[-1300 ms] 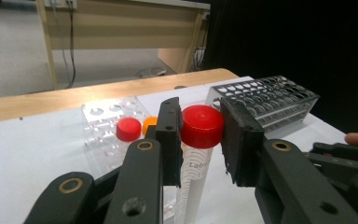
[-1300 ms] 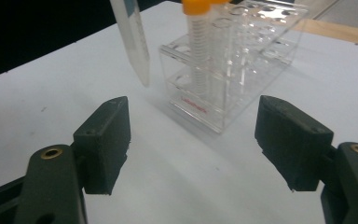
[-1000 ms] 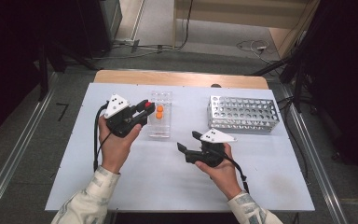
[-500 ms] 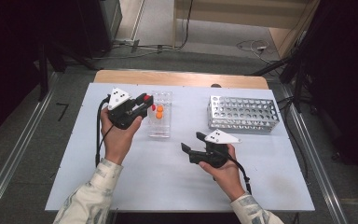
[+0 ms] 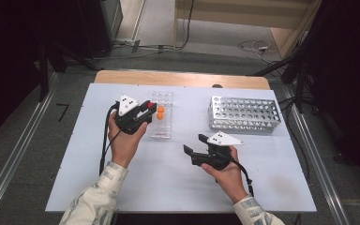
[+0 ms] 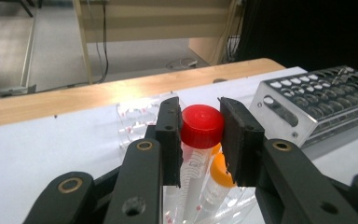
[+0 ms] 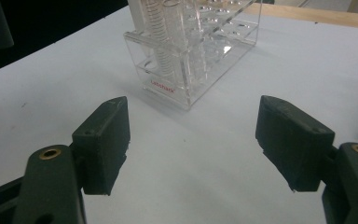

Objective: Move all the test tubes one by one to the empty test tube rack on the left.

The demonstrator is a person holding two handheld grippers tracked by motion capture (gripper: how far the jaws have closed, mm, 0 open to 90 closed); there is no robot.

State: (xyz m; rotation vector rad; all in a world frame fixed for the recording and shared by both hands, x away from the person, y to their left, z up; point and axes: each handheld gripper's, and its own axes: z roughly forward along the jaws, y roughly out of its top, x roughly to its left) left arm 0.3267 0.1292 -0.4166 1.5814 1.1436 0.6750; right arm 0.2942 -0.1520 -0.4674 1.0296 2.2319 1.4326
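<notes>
At frame centre, the left gripper clamps the red cap; lift straight up, clear of the rack. The right gripper gapes, idle.

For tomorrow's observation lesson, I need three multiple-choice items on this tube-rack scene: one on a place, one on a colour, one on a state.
1. Where does the metal rack stand relative to the clear rack?
A. on the person's right
B. on the person's left
C. on top of it

2. What colour is the cap between the left hand-held gripper's jaws?
A. blue
B. red
C. green

3. How is the right hand-held gripper?
A. shut on a tube
B. shut on nothing
C. open

Answers: 1 A, the high view shows it to the right; 2 B, the left gripper view shows red; 3 C, its jaws stand wide apart over bare table.
</notes>
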